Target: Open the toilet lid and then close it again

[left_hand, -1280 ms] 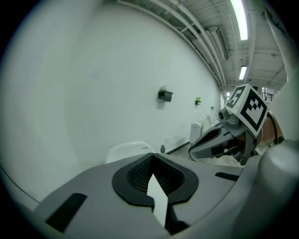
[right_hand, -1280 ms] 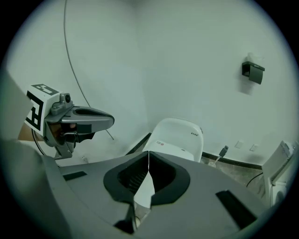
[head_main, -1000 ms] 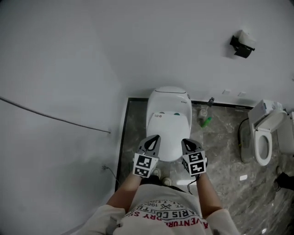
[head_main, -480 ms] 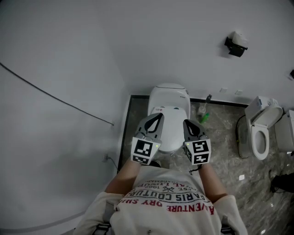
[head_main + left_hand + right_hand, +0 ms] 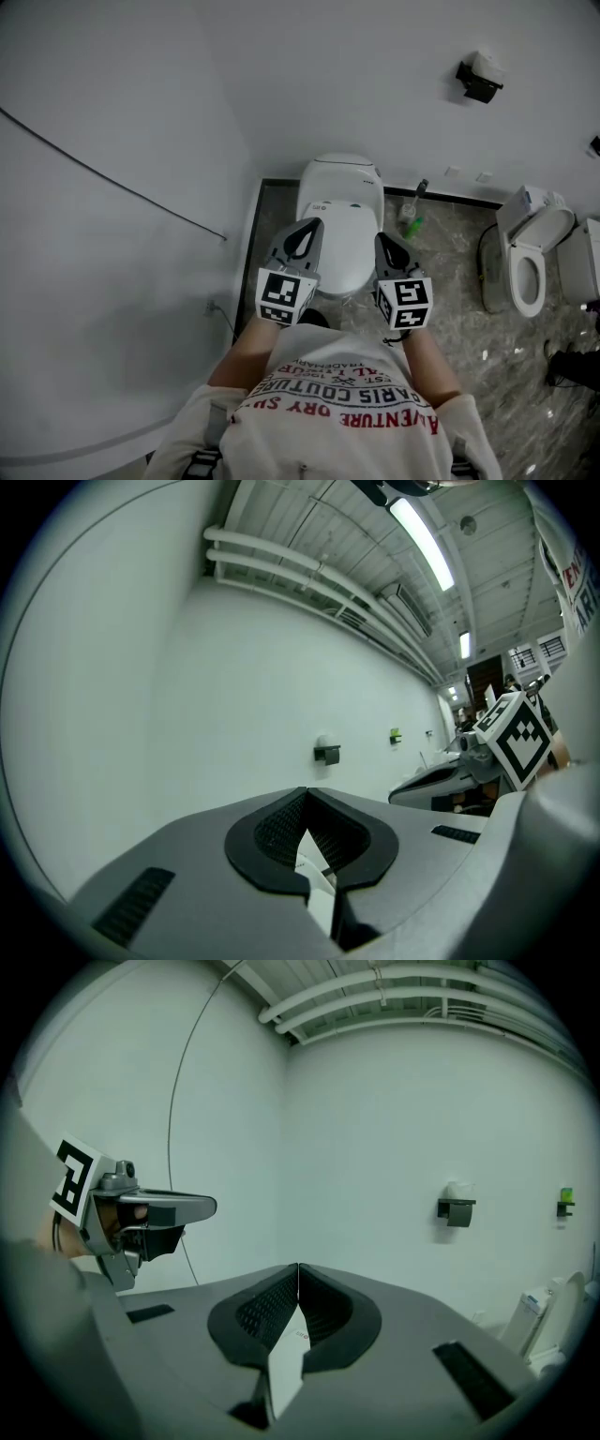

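Both your grippers have risen from the front edge of the toilet lid [image 5: 340,220]. Left gripper [image 5: 312,226] and right gripper [image 5: 383,240] are clenched, empty, flanking that edge. Lid lies down. Either opening is unstarted or closing is done; if unstarted, hook a tip under the front lip.

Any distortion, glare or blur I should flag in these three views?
Head view: dim, even light, no blur on the toilet. Left gripper view: heavy fisheye, dark corners, bright ceiling lamp. Right gripper view: same fisheye, pipes bowed.
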The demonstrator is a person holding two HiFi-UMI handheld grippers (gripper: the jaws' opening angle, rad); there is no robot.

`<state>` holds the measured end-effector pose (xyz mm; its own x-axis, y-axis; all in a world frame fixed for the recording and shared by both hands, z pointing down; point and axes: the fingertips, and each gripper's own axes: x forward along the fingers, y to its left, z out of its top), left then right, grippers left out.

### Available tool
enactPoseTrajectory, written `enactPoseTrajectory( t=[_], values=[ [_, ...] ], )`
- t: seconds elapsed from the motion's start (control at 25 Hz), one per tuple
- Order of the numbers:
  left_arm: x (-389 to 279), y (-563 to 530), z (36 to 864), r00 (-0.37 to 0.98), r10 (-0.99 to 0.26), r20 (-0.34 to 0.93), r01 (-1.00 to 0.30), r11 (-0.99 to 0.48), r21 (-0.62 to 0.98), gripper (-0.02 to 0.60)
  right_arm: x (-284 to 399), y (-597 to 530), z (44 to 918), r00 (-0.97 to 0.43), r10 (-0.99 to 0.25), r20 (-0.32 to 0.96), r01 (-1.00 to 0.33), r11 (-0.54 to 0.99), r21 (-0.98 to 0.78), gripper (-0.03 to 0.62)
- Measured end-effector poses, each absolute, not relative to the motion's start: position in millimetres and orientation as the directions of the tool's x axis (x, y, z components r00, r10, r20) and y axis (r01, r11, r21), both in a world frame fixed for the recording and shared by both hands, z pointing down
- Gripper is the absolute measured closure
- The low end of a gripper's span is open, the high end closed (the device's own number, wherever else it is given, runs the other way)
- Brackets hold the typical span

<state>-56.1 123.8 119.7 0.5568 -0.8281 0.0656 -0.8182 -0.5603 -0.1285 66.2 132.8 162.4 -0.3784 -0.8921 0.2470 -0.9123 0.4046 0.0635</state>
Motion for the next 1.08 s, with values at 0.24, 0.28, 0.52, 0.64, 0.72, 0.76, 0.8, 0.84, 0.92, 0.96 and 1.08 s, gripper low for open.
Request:
enactPoseTrajectory(
  t=[0.24,0.28,0.52,0.64,0.72,0.76,0.8,0.84,0.92,0.96,1.08],
  values=[
    [-60,124,129,0.545,-0.834,0.082,-0.825,-0.551,-0.123,0.574,68,134,167,-0.373,-0.893,0.251,-0.915,0.399,0.062,0.58],
    [-61,124,129,0.542,-0.837,0.082,-0.826,-0.548,-0.133,0.574,67,134,167,-0.374,-0.893,0.249,-0.914,0.4,0.062,0.58],
    [-67,124,132,0.54,-0.838,0.078,-0.829,-0.545,-0.122,0.574,60,135,170,-0.376,-0.893,0.246,-0.915,0.4,0.05,0.58],
    [-63,122,131,0.546,-0.833,0.086,-0.826,-0.553,-0.108,0.574,64,134,167,-0.374,-0.894,0.249,-0.916,0.397,0.049,0.58],
    [-60,120,132,0.558,-0.825,0.092,-0.821,-0.565,-0.083,0.574,66,133,167,-0.369,-0.895,0.249,-0.919,0.392,0.048,0.58],
    [-58,119,133,0.563,-0.821,0.096,-0.819,-0.569,-0.075,0.574,66,132,167,-0.368,-0.896,0.249,-0.92,0.39,0.045,0.58],
    [-57,118,134,0.566,-0.818,0.099,-0.816,-0.573,-0.075,0.574,67,132,169,-0.367,-0.896,0.251,-0.92,0.389,0.042,0.58],
    [-55,118,134,0.569,-0.816,0.103,-0.812,-0.577,-0.085,0.574,67,132,171,-0.366,-0.895,0.254,-0.921,0.388,0.039,0.58],
    [-51,119,135,0.574,-0.812,0.11,-0.804,-0.584,-0.112,0.574,68,132,174,-0.366,-0.893,0.261,-0.921,0.387,0.034,0.58],
    [-48,119,136,0.575,-0.81,0.112,-0.802,-0.586,-0.12,0.574,69,132,176,-0.367,-0.892,0.264,-0.921,0.388,0.031,0.58],
    [-44,119,137,0.576,-0.809,0.115,-0.8,-0.587,-0.125,0.574,71,132,179,-0.373,-0.887,0.271,-0.919,0.394,0.025,0.58]
  ],
)
